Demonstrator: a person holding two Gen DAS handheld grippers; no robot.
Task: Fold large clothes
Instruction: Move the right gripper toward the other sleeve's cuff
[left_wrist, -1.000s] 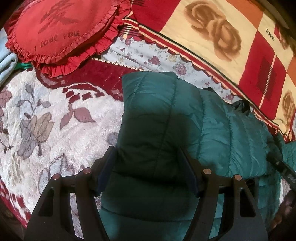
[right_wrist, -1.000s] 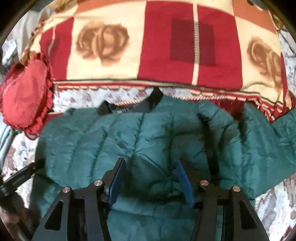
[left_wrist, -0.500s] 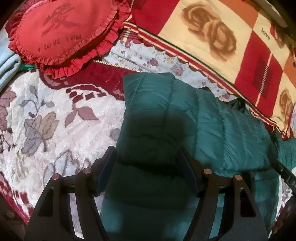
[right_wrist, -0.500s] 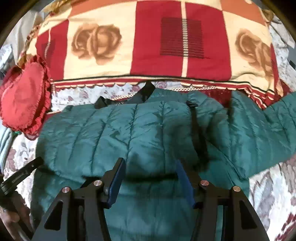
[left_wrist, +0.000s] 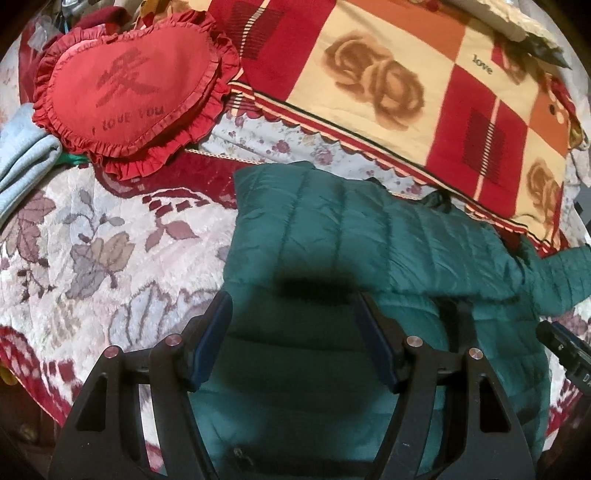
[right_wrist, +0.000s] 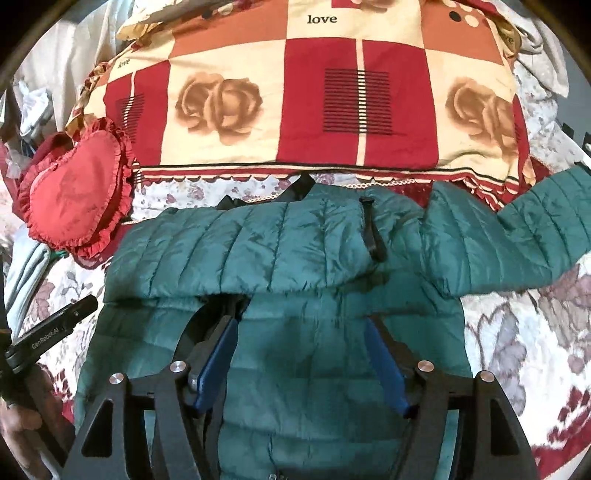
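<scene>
Plush cream bedding patterned with grey and maroon leaves (left_wrist: 92, 254) covers the bed that serves as the work surface, with a red-and-cream checked quilt printed with brown roses (right_wrist: 295, 110) bunched along the far side and a frilled red heart-shaped cushion (left_wrist: 133, 96) lying at the far left. Spread across the middle is the large dark-green quilted puffer jacket (right_wrist: 280, 332), its black-lined collar toward the quilt. One fold looks done: the left sleeve and shoulder section lies doubled over across the chest, forming a thick band with a shadowed edge under it. The other sleeve (right_wrist: 535, 229) stretches out uncovered to the right over the bedding, so it seemingly remains to be brought in, and the body probably needs folding lengthwise after that. The left gripper (left_wrist: 291, 325) hovers above the jacket's left half with its blue-padded jaws spread and nothing between them. The right gripper (right_wrist: 299, 347) hangs over the chest just below the folded band; its jaws have just been opening and now stand apart, the fabric lying under them rather than pinched. Both tools appear released, and the task seems roughly a third complete.
</scene>
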